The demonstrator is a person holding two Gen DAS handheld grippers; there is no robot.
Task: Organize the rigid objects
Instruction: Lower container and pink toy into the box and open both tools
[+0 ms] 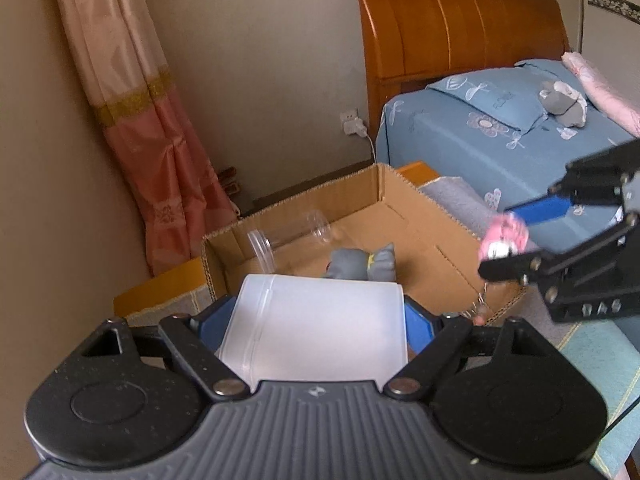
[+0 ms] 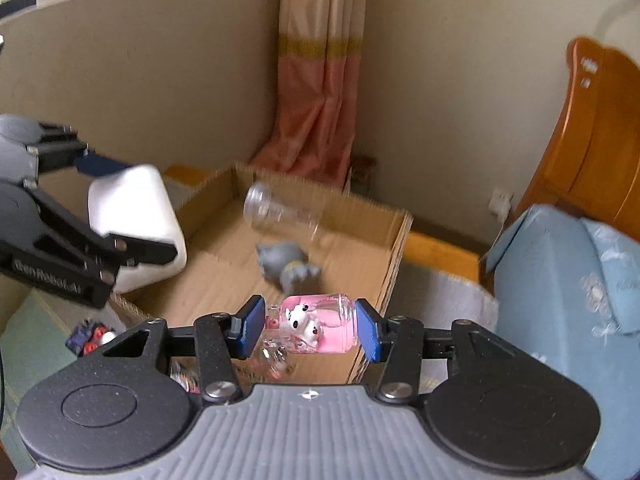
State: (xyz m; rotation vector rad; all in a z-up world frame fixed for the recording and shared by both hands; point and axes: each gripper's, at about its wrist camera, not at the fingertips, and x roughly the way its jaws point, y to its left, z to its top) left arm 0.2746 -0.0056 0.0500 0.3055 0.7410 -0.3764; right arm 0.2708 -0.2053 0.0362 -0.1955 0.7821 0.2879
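Note:
My left gripper [image 1: 320,316] is shut on a white plastic container [image 1: 316,328], held above the near edge of an open cardboard box [image 1: 436,216]; it also shows in the right wrist view [image 2: 136,220]. My right gripper [image 2: 310,326] is shut on a small pink bottle with a white cartoon figure [image 2: 320,324], held over the box's near rim; the bottle shows pink in the left wrist view [image 1: 504,236]. In the box [image 2: 396,248] lie a clear plastic cup [image 2: 276,212] and a grey toy figure [image 2: 286,264].
A bed with a blue cover [image 1: 500,140] and wooden headboard [image 1: 452,20] stands to the right. A grey plush [image 1: 564,102] lies on the pillow. A pink curtain [image 1: 132,120] hangs at the wall. Small toys [image 2: 90,338] lie left of the box.

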